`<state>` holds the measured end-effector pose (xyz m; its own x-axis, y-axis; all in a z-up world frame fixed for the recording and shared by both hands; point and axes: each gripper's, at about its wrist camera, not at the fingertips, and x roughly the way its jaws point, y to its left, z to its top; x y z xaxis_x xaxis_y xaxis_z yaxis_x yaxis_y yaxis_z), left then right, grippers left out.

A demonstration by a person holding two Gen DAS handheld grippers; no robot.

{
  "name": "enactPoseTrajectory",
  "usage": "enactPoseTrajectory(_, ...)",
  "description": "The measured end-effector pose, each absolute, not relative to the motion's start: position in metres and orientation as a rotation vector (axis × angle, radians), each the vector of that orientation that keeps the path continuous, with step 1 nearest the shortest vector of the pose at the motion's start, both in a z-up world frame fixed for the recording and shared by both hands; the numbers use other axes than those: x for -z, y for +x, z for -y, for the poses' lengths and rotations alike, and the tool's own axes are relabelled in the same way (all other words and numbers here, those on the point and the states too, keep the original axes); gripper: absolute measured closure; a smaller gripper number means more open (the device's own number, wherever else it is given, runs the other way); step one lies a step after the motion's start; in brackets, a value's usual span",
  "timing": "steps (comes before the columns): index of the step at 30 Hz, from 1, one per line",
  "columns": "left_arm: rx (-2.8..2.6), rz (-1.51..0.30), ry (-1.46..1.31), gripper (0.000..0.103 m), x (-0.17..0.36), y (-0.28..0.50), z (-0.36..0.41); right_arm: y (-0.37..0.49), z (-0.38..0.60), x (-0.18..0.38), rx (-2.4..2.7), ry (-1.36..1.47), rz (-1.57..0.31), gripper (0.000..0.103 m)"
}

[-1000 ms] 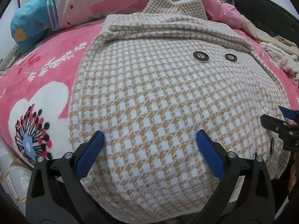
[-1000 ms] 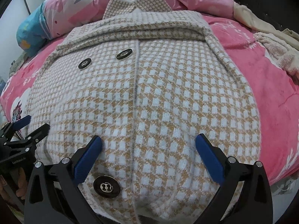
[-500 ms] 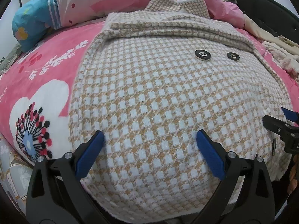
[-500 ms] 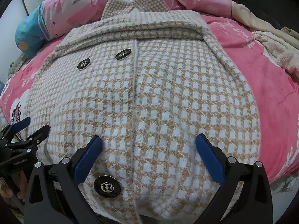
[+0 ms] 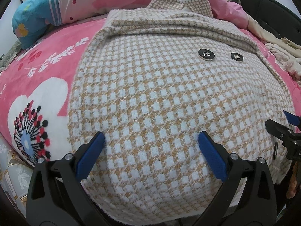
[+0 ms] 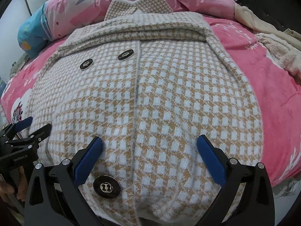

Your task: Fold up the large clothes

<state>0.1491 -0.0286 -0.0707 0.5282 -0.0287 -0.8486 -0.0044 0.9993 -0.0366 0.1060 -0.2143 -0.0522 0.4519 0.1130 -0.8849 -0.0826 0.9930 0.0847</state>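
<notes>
A tan-and-white houndstooth coat lies flat on a pink bed, collar at the far end, sleeves folded across its upper part. Black buttons show on its front. My left gripper stands open over the coat's near left hem, its blue pads resting on or just above the cloth. My right gripper stands open over the near right hem, straddling the front seam. Each gripper also shows at the edge of the other's view: the right gripper and the left gripper.
A pink flowered blanket covers the bed. A pink-and-blue quilt is bunched at the far end. Cream and pale pink clothes lie at the far right. The bed's near edge drops off just below the grippers.
Both grippers have crept slightly forward and lower over the coat's hem. They stay open. The coat has not moved.
</notes>
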Motion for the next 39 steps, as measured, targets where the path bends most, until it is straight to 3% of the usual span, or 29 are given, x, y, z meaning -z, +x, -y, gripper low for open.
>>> enactPoseTrajectory(14,0.007,-1.010,-0.027,0.006,0.073,0.149,0.031,0.072,0.247,0.016,-0.102,0.046,-1.009,0.006)
enactPoseTrajectory(23,-0.025,-1.008,0.015,0.006,0.074,0.146,0.044,0.057,0.252,0.041,-0.071,-0.022,-1.036,0.006)
enactPoseTrajectory(39,-0.023,-1.011,0.017,0.006,0.074,0.147,0.050,0.047,0.237,0.025,-0.159,-0.024,-0.953,0.006)
